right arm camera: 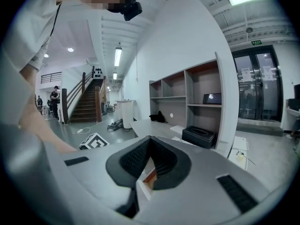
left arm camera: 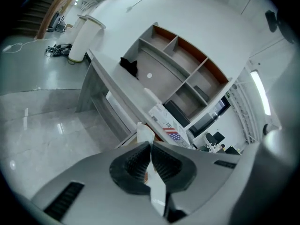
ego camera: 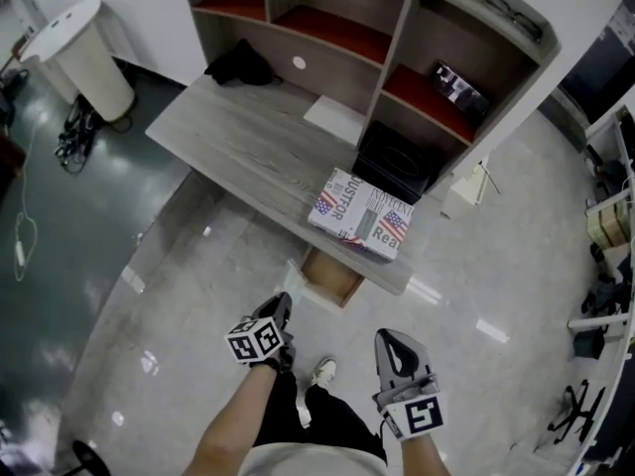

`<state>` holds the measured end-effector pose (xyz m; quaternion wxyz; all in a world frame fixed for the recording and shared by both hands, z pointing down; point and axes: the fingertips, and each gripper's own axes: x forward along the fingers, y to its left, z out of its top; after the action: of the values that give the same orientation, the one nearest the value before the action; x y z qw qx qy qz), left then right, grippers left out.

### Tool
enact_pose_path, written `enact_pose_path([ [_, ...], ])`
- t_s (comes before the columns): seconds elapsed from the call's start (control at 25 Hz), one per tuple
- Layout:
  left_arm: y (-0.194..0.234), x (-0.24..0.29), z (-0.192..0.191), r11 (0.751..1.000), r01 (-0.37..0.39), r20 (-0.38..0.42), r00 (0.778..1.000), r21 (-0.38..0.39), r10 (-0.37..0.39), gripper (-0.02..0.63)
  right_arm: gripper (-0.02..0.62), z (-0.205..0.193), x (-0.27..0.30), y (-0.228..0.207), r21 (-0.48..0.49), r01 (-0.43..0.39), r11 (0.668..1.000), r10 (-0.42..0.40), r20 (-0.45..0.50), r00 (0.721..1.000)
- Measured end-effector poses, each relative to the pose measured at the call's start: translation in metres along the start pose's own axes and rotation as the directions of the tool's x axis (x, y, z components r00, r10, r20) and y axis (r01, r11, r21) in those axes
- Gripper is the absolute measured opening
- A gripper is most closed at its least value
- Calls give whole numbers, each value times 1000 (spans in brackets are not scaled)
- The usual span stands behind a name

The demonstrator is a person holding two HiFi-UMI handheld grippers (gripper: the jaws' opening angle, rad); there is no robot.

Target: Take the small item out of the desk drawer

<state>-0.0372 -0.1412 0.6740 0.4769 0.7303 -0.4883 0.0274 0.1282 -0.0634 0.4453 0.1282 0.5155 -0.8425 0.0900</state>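
Left gripper point(ego camera: 285, 302) is clenched on the small white item point(left arm camera: 144, 132). In the left gripper view the flat white piece runs straight through the pressed pads, poking out past the tips and trailing below them. The item is up in the air in front of the desk point(ego camera: 248, 137), clear of the drawer point(ego camera: 332, 278). The drawer is pulled out from under the desk's front edge, brown inside showing, white front facing the person. Right gripper point(ego camera: 390, 338) is closed with tips touching and nothing between the pads. It is off to the right of the left one, well apart from it and from the desk edge. Both grippers hang over bare glossy floor point(ego camera: 179, 296), with open room on the left and behind them. The person's legs and a shoe point(ego camera: 322, 370) are just below, between the two grippers. On the desk, a flag-print box point(ego camera: 362, 214) sits right at the front edge above the drawer, and a black box point(ego camera: 395, 162) is just behind it against the shelf unit point(ego camera: 397, 28). A white sheet point(ego camera: 335, 117) and a black cloth point(ego camera: 241, 64) lie further back, so the left half of the top is mostly bare. A white round bin point(ego camera: 84, 53) and cables point(ego camera: 74, 132) are on the floor past the desk's far left corner.
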Motion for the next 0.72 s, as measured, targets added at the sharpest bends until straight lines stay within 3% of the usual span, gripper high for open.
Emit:
enact_pose_path([
  [0.52,-70,-55,101,974,60,135,987,218,-91,21,21,56,3,-12,-47,-1,999,6,98,995],
  [0.72,-102,-69,129,963,101,184,971,250,-150,21,21,82,0,-22,-66,17,998,-7,147,989],
])
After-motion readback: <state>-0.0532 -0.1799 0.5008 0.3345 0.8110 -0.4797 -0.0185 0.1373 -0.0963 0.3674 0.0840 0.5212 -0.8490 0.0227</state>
